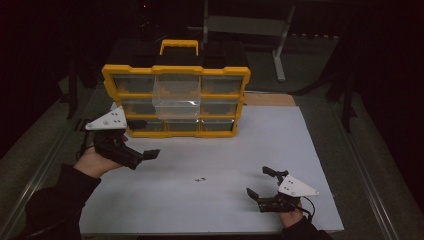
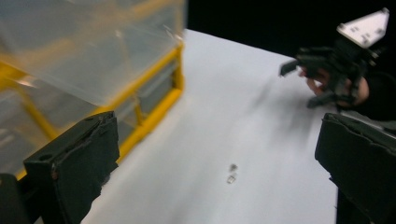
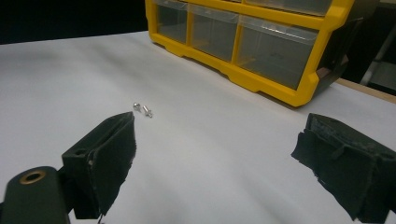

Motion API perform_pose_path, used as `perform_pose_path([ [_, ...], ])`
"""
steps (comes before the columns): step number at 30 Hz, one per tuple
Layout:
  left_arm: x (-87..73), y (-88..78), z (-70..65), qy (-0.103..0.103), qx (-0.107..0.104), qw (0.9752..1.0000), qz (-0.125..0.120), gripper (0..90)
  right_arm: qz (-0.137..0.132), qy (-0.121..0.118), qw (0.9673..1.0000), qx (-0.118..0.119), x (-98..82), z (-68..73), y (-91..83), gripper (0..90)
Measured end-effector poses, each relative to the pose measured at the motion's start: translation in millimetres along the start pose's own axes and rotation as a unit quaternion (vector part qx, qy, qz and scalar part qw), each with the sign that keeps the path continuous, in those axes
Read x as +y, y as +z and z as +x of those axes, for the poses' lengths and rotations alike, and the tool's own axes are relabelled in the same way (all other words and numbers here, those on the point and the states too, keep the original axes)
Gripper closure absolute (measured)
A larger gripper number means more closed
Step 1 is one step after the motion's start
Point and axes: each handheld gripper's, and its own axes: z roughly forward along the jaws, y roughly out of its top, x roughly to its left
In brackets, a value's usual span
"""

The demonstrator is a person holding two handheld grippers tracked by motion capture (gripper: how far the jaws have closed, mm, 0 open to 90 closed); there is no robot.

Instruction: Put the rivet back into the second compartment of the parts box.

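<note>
Two small silver metal screws (image 1: 201, 179) lie side by side on the white surface (image 1: 300, 145), near its middle, toward the near edge. The left claw (image 1: 150, 154) hovers released near the left edge, just in front of the yellow plastic organiser with clear drawers (image 1: 230, 75), which stands at the far edge with one drawer pulled out. The right claw (image 1: 260, 182) is spread wide and empty near the near right corner, well apart from the screws.

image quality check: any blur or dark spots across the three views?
High view: dim, surroundings nearly black, screws barely resolved. Left gripper view: yellow organizer and its pulled-out drawer smeared, right gripper soft. Right gripper view: sharpest, screws distinct.
</note>
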Motion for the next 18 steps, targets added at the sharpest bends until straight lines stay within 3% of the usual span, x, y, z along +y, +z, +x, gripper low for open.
perform_pose_path([
  [14,-23.7,45.7,-16.4,0.007,-0.049,0.9986,0.015,0.0,-0.001,-0.001,1.0,0.001,0.4,-0.7,-1.1,10.4],
  [18,-31.1,67.0,-20.7,0.008,-0.069,0.9973,0.025,0.0,-0.001,0.0,1.0,0.001,0.6,-0.5,-1.5,10.4],
])
